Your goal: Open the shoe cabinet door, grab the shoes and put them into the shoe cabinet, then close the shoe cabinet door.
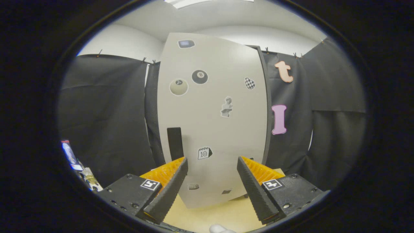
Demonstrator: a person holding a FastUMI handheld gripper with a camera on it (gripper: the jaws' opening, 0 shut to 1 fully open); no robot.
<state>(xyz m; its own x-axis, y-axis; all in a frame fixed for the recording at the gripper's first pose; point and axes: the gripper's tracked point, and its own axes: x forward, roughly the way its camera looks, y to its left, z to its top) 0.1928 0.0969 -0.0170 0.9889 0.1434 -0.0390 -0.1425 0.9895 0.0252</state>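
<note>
Shoe cabinet door [213,119] faces the hand-held gripper [212,166], fingers spread and holding nothing.

The cabinet's inside is hidden behind the pale door, and a small white object [220,229] below the fingers is cut off and hard to identify. The door stands upright on the light worktop [207,215] just beyond the fingers, carrying a dark vertical handle [175,143] near its left edge and scattered stickers, among them billiard balls [200,77].

Black cloth [106,110] hangs pinned along the far wall, left and right. Above it rise pale walls [126,45] and a white ceiling [207,16] with a bright light panel [187,2]. The near floor [210,213] is pale yellow.
</note>
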